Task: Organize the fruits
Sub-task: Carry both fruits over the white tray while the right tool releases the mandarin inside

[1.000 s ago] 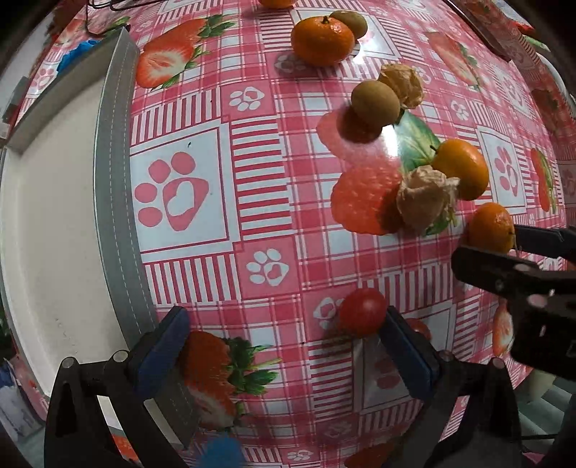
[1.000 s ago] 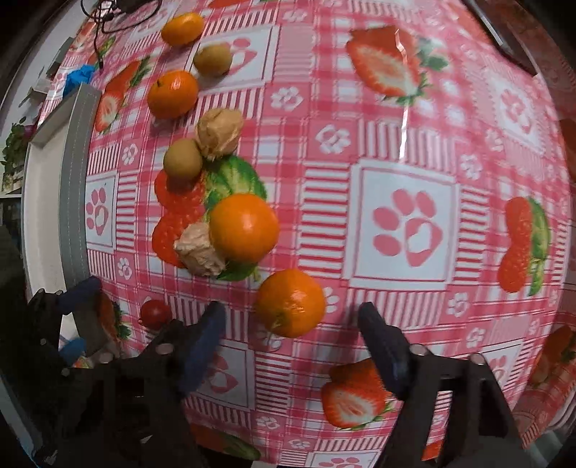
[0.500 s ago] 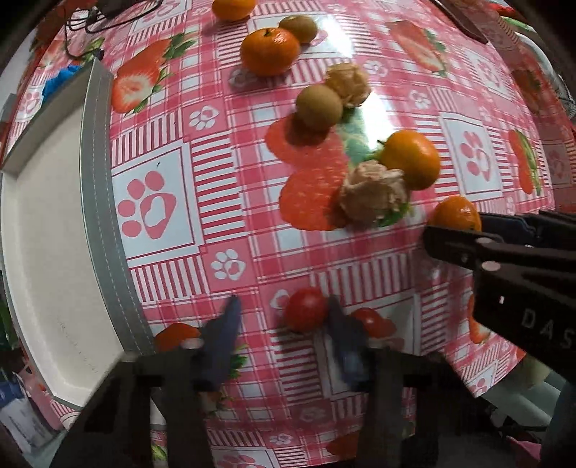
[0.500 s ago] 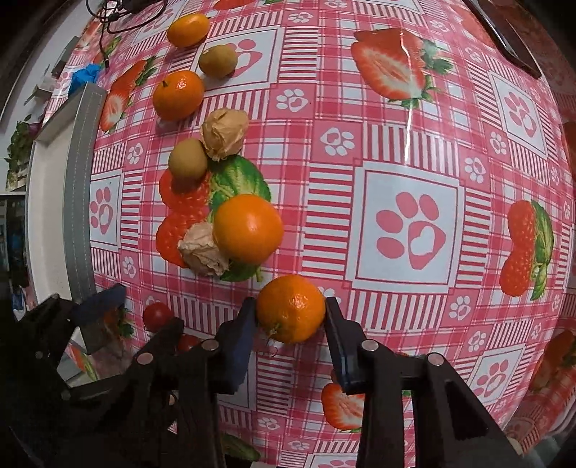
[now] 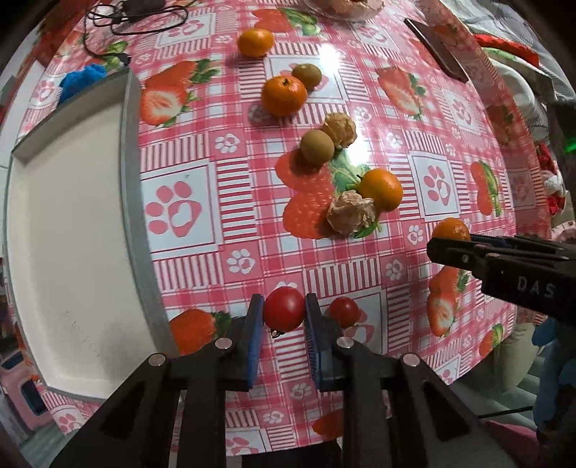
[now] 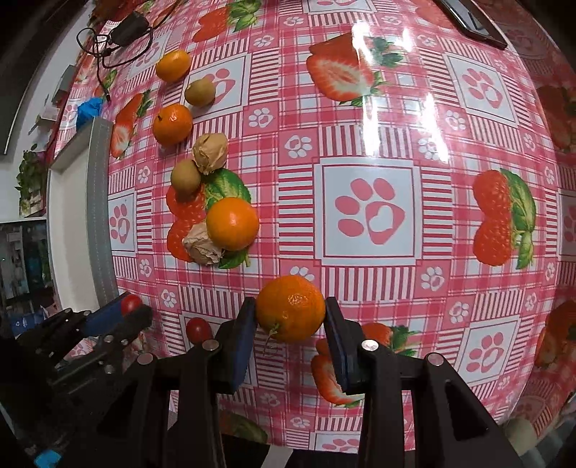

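Observation:
My left gripper points down at the pink strawberry tablecloth, and its jaws are closing with a small red tomato pressed between the blue pads, lifted off the cloth. A second tomato lies just to its right. My right gripper is shut on an orange, also raised. In the right wrist view the left gripper shows at the lower left with its tomato. Loose oranges, brown round fruits and papery husked fruits lie mid-table.
A white tray with a grey rim lies at the left. A blue cloth and a black cable sit at the far left. A dark phone lies far right. The table's edge runs close below both grippers.
Both grippers went from wide to shut: the left on the tomato, the right on the orange. Both then rose, so the table looks farther away and more of it shows.

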A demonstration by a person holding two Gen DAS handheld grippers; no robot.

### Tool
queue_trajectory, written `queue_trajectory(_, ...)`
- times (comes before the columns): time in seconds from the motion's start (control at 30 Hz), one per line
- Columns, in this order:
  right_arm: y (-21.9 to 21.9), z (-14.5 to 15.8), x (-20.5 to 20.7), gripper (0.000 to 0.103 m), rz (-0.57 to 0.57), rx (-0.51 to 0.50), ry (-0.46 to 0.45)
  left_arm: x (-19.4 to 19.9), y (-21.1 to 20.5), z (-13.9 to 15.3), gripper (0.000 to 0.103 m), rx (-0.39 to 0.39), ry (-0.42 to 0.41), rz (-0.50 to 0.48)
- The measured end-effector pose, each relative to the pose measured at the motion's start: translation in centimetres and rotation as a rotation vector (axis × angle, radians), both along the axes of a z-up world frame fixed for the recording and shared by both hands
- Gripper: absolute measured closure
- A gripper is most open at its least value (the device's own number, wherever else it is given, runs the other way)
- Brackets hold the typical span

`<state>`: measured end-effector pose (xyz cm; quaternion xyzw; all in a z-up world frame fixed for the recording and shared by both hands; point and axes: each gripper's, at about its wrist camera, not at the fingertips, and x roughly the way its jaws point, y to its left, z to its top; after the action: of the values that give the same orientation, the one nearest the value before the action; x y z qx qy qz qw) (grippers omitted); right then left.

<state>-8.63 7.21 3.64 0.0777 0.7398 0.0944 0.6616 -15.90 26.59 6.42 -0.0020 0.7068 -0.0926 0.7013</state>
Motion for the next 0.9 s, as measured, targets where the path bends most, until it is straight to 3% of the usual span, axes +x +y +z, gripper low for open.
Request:
queue_trajectory(0.17,-0.6,1.4,-0.6,0.064,0.003,0.003,-0.005,0.3,2.6,2.6,0.079,-0.007,-0.01,0.017)
queue_trajectory(0.37,0.2,3.6,-0.7,0.064,0.016,0.004,-0.019,-0.5,4.5,3.7,0.079,-0.005,-0.028,0.058)
queue_trajectory(0.53,2.4,4.4,-0.6,0.064,0.052,0.003,-0.035,-0.6,4.7,3.4,0.079,0.005,-0.05,0.097)
queue_trajectory(0.9,10.2,6.3,0.3,0.064,0.207,0.029,-0.076,-1.9,10.7,4.1,0.079,0.024,-0.078,0.202)
